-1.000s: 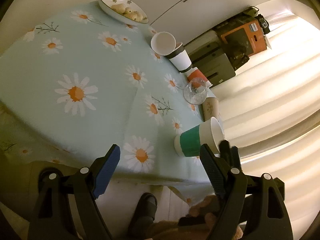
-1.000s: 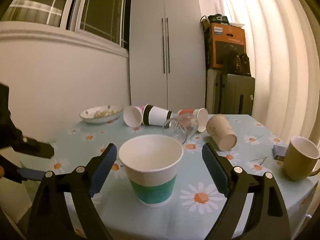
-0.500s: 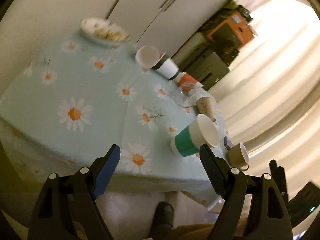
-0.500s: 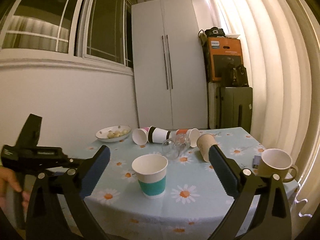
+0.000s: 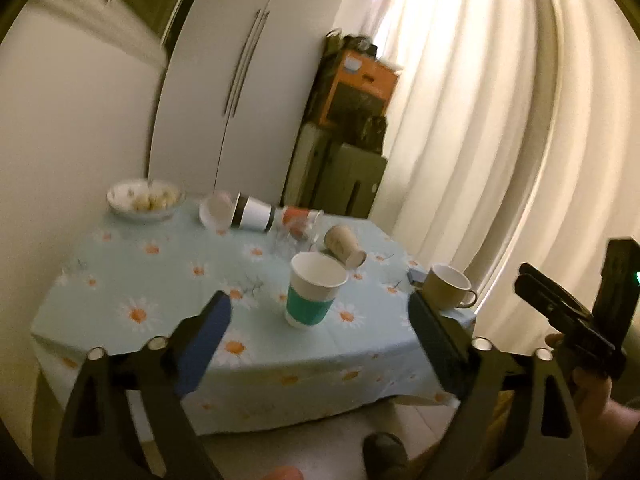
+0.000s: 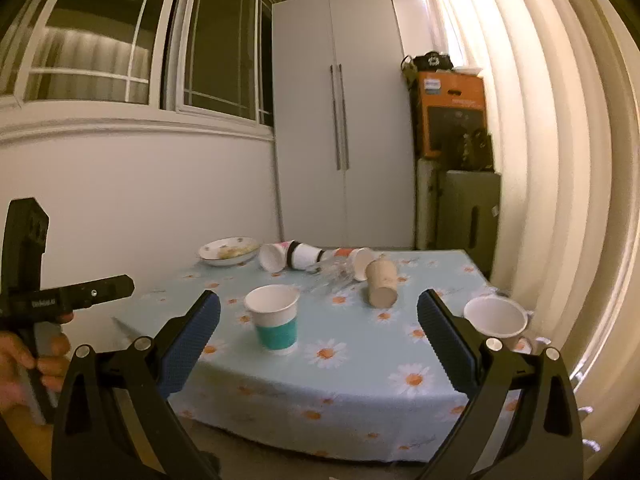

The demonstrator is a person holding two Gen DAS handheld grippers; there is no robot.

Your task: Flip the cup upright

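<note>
A white paper cup with a teal band [image 5: 312, 294] [image 6: 275, 322] stands upright near the front of the daisy tablecloth [image 5: 160, 280] [image 6: 360, 360]. My left gripper [image 5: 320, 344] is open and empty, held back off the table's front edge. My right gripper [image 6: 320, 340] is open and empty, also back from the table. Each gripper's body shows in the other view, the right one at the far right [image 5: 576, 320] and the left one at the far left [image 6: 60, 300].
Several paper cups [image 5: 248, 212] [image 6: 300, 256] and a clear glass [image 5: 292, 240] lie on their sides at the back. A tan cup [image 6: 380, 286] lies tipped. A mug [image 5: 446, 290] [image 6: 496, 318] stands at the right edge. A bowl of food [image 5: 142, 200] [image 6: 228, 250] is back left.
Both grippers have pulled back from the table and away from the teal cup. The left view has swung up from looking down at the cloth to facing the room.
</note>
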